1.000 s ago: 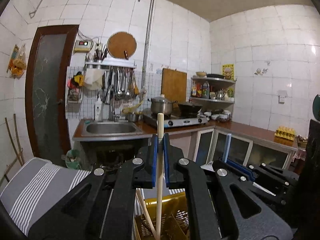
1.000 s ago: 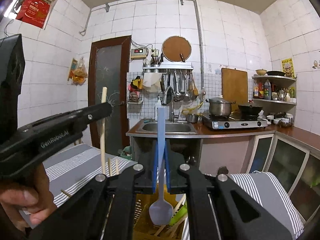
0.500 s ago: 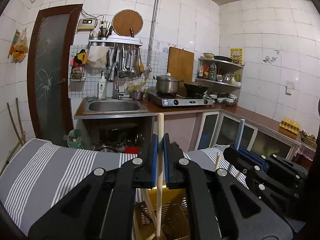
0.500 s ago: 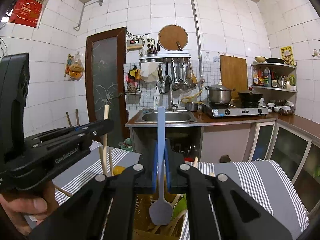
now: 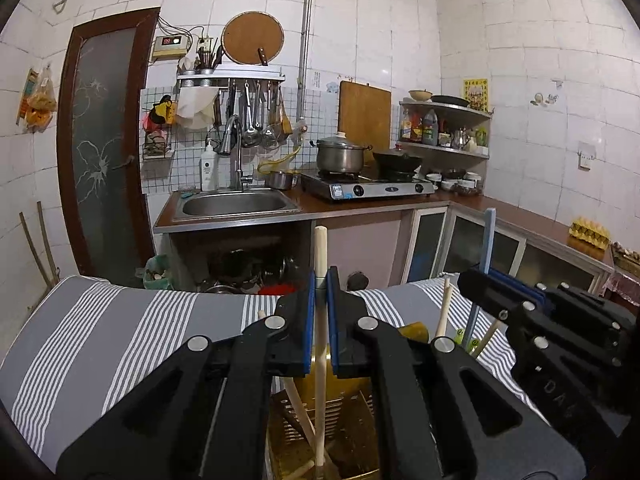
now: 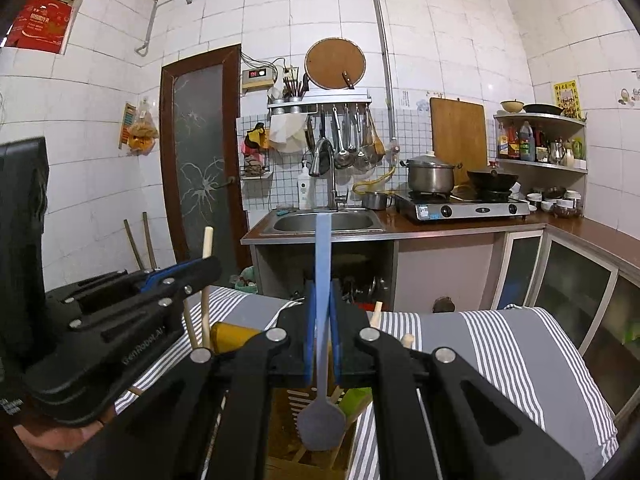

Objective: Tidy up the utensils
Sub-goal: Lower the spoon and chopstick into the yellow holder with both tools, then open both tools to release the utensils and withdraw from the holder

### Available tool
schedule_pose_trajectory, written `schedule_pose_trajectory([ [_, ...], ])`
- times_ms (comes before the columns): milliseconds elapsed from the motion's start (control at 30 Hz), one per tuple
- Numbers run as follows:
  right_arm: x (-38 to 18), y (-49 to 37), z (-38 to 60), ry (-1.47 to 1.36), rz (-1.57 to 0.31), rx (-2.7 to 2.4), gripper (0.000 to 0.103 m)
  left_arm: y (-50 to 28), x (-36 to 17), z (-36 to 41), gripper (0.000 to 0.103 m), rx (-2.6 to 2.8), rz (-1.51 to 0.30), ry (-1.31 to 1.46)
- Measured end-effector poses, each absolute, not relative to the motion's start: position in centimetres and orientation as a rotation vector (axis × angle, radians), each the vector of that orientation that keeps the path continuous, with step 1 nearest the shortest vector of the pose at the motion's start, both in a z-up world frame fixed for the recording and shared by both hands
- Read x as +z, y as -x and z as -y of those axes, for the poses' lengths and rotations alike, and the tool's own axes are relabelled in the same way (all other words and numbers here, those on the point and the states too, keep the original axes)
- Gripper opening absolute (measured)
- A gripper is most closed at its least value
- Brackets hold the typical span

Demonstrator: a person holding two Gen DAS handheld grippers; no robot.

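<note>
My left gripper (image 5: 320, 312) is shut on an upright wooden stick-handled utensil (image 5: 319, 264); its lower end reaches down into a yellow slotted utensil basket (image 5: 348, 412) on the striped cloth. My right gripper (image 6: 320, 320) is shut on a blue spoon (image 6: 322, 248), held upright with its bowl (image 6: 321, 426) hanging low over the same basket (image 6: 232, 334). Each gripper shows in the other's view: the right one (image 5: 486, 280) at the right with the blue handle (image 5: 489, 236), the left one (image 6: 208, 270) at the left with the wooden stick (image 6: 207, 240). Other wooden sticks (image 5: 443, 312) stand in the basket.
A grey cloth with white stripes (image 5: 120, 328) covers the table under the basket. Beyond it stand the sink (image 5: 236, 204), a gas stove with pot and wok (image 5: 366, 188), a corner counter with an egg tray (image 5: 591, 233), and a glazed door (image 5: 102, 144) at left.
Both grippers have sunk toward the basket with their utensils still gripped; more of the striped cloth shows and the kitchen sits higher in both views.
</note>
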State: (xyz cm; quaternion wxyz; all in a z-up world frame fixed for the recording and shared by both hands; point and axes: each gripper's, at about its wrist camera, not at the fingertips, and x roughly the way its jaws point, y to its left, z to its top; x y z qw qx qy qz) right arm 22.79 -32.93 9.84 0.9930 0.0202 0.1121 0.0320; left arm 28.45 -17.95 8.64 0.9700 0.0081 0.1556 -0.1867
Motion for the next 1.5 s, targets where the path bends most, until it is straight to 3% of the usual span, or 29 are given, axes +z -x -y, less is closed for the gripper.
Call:
schedule_pose_trajectory([
  [633, 9.7, -22.8, 33.3, -0.065, -0.234, 0.065, 0.008, -28.7, 8.8, 17.8, 0.005, -0.374, -0.32, -0.004],
  [733, 9.9, -22.5, 33.6, -0.073, -0.226, 0.053, 0.011, -28.2, 9.3, 17.5, 0.035, -0.36, -0.302, -0.001],
  [767, 10.0, -22.4, 33.7, -0.077, -0.223, 0.05, 0.024, -28.1, 9.4, 17.5, 0.044, -0.357, -0.299, 0.002],
  [833, 10.3, -22.0, 33.9, -0.084, -0.207, 0.042, 0.037, -27.9, 9.5, 17.4, 0.044, -0.347, -0.293, 0.004],
  [967, 11.3, -20.8, 34.2, -0.082, -0.173, 0.026, 0.041, -27.4, 10.3, 17.4, 0.049, -0.343, -0.272, -0.009],
  [1000, 11.9, -20.2, 34.3, -0.076, -0.156, 0.004, 0.047, -27.3, 10.5, 17.4, 0.054, -0.347, -0.266, -0.014],
  [1033, 12.4, -19.7, 34.4, -0.067, -0.139, -0.014, 0.06, -26.9, 11.0, 17.3, 0.056, -0.338, -0.248, -0.02],
  [1133, 14.3, -17.2, 35.1, -0.055, -0.07, -0.079, 0.078, -25.2, 12.3, 16.4, 0.077, -0.305, -0.202, -0.007],
  [1200, 15.3, -15.2, 35.7, -0.078, -0.035, -0.099, 0.084, -23.5, 13.3, 15.1, 0.098, -0.282, -0.168, 0.004],
  [1300, 14.9, -12.0, 36.4, -0.128, -0.006, -0.109, 0.093, -20.9, 13.4, 13.3, 0.098, -0.226, -0.131, 0.019],
  [1500, 8.1, -6.4, 35.0, -0.095, -0.098, -0.103, 0.093, -15.2, 9.3, 9.8, 0.098, -0.167, -0.147, -0.038],
])
